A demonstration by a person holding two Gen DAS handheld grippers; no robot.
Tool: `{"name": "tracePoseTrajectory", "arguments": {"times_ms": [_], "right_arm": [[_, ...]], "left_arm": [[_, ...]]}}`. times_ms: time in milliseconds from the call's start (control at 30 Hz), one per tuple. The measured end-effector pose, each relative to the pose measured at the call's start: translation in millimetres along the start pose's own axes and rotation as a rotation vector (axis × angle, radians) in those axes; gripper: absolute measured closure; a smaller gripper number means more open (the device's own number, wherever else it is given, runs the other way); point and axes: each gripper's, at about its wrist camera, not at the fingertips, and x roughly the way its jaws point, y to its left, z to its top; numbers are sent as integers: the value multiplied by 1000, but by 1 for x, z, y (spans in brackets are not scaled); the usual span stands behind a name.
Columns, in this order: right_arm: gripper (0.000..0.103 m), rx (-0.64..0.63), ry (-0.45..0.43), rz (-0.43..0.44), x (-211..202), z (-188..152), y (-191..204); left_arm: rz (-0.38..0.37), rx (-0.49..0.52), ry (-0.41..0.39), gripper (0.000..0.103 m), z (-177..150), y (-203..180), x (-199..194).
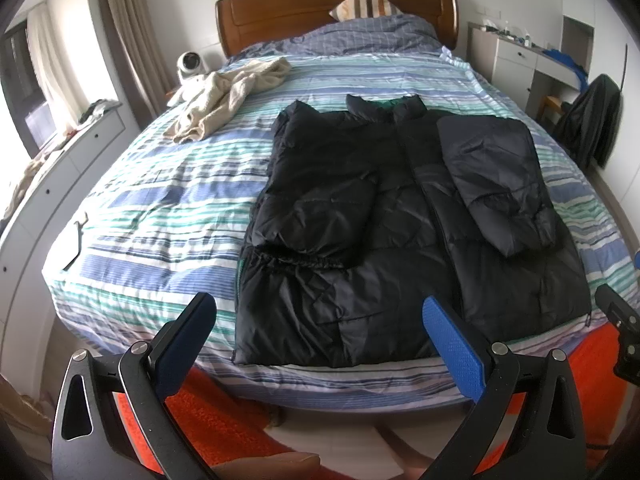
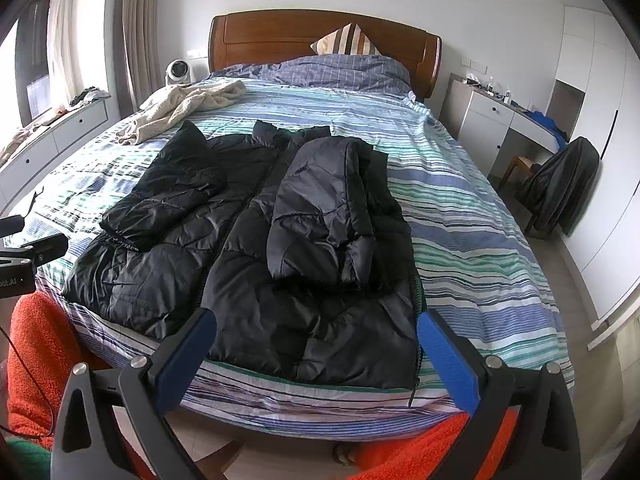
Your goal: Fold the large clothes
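Note:
A black puffer jacket (image 1: 400,216) lies flat on the striped bed (image 1: 160,200), collar toward the headboard, both sleeves folded in over its front. It also shows in the right wrist view (image 2: 280,240). My left gripper (image 1: 320,312) is open and empty, held just off the bed's foot edge over the jacket's hem. My right gripper (image 2: 316,328) is open and empty, also just off the foot edge at the jacket's right hem corner. The right gripper's body shows at the right edge of the left wrist view (image 1: 620,328).
A cream garment (image 1: 228,96) lies crumpled at the bed's far left. A striped pillow (image 1: 366,2) leans on the wooden headboard (image 1: 280,12). A white fan (image 1: 188,65) stands left of the bed. A chair with a dark coat (image 2: 560,188) stands right. Drawers (image 1: 60,168) run along the left.

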Motion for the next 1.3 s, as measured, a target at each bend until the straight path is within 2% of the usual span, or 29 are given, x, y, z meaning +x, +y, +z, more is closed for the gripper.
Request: {"name": "tracePoseTrajectory", "arguments": {"times_ms": [967, 1300], "right_arm": [[1, 26, -1, 16, -1, 5, -1], [1, 30, 9, 12, 2, 6, 1]], "left_arm": [[2, -1, 14, 0, -1, 4, 3], [-42, -24, -27, 0, 2, 9, -2]]}}
